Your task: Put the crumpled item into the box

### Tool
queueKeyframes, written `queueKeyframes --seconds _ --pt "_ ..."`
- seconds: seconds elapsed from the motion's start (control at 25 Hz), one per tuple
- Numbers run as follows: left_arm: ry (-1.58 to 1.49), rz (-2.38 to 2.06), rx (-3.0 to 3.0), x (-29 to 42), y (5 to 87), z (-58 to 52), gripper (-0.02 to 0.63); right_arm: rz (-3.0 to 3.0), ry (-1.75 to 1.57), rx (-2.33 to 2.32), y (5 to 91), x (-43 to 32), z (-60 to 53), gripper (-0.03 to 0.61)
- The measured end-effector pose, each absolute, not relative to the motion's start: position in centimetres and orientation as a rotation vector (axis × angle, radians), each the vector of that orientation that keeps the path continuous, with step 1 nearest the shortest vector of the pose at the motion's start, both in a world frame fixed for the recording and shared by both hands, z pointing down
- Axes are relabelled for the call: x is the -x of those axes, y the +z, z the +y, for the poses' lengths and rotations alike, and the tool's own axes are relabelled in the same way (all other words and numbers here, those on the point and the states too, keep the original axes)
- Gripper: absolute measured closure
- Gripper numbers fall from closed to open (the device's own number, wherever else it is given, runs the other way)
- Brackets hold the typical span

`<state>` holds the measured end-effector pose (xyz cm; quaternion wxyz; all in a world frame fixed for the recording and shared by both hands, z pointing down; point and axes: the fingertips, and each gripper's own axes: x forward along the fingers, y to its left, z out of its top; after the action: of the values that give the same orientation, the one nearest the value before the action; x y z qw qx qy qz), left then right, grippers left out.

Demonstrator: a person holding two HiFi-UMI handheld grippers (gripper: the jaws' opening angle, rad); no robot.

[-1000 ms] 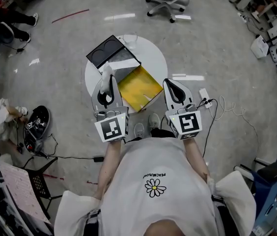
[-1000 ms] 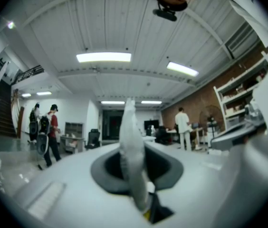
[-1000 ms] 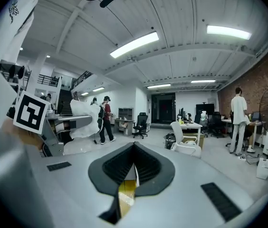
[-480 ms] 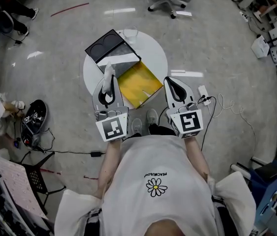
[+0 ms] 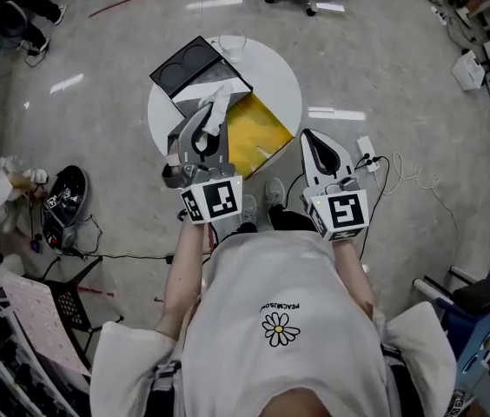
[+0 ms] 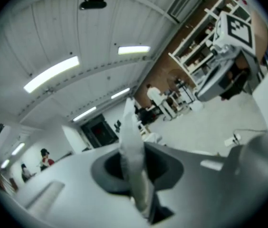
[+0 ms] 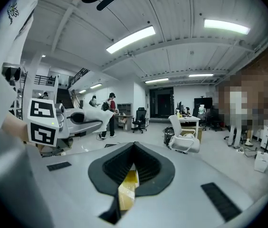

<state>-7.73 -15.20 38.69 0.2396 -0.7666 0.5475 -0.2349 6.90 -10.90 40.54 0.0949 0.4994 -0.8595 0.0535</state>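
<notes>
Moved since half a second ago: left gripper (image 5: 203, 127), from beside the box (image 5: 267, 133) to over its left edge. Its jaws are nearly together and pinch the white crumpled item (image 5: 220, 101). The right gripper (image 5: 316, 142) is off the table (image 5: 280, 76), jaws drawn together, with an unidentified yellowish sliver in the slit. We judge pickup and carry done. Lowering and release remain.
</notes>
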Motion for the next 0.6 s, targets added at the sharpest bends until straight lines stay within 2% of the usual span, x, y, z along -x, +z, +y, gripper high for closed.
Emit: queueKeyframes --seconds 0.6 --pt "-1.218 0.962 2.067 4.1 54.2 -17.7 0.568 -2.542 0.264 -1.559 39.9 -8.2 -9.9 0.578"
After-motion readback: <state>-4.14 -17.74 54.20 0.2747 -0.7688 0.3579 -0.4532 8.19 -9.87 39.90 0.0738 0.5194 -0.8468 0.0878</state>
